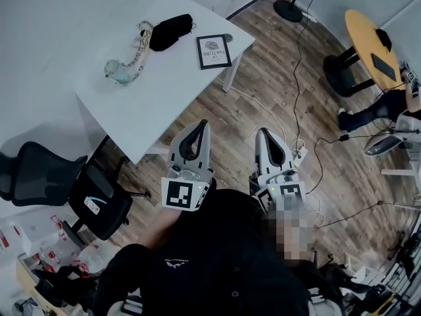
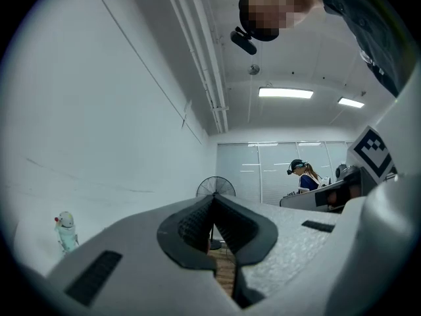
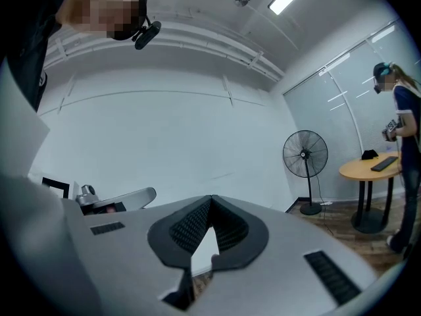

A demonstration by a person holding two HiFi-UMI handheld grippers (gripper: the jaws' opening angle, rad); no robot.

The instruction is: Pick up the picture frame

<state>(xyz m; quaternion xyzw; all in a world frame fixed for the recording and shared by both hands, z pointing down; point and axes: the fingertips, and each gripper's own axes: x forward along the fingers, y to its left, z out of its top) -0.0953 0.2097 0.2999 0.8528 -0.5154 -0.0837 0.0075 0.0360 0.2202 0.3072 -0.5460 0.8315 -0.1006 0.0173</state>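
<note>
The picture frame (image 1: pixel 214 51), black-edged with a white print, lies flat near the right corner of the white table (image 1: pixel 158 104) in the head view. My left gripper (image 1: pixel 202 124) and right gripper (image 1: pixel 262 132) are side by side over the wood floor, short of the table's near edge and pointing towards it. Both are shut with nothing between the jaws. In the left gripper view the left gripper (image 2: pixel 212 197) has its jaws meeting at the tips; in the right gripper view the right gripper (image 3: pixel 210 200) is the same. Neither gripper view shows the frame.
On the table lie a black pouch (image 1: pixel 171 31) and a pale glass ornament (image 1: pixel 125 68). A black office chair (image 1: pixel 99 199) stands at the table's left. Cables (image 1: pixel 299 91) cross the floor. A standing fan (image 3: pixel 304 155), a round wooden table (image 1: pixel 371 41) and another person (image 3: pixel 402 110) are to the right.
</note>
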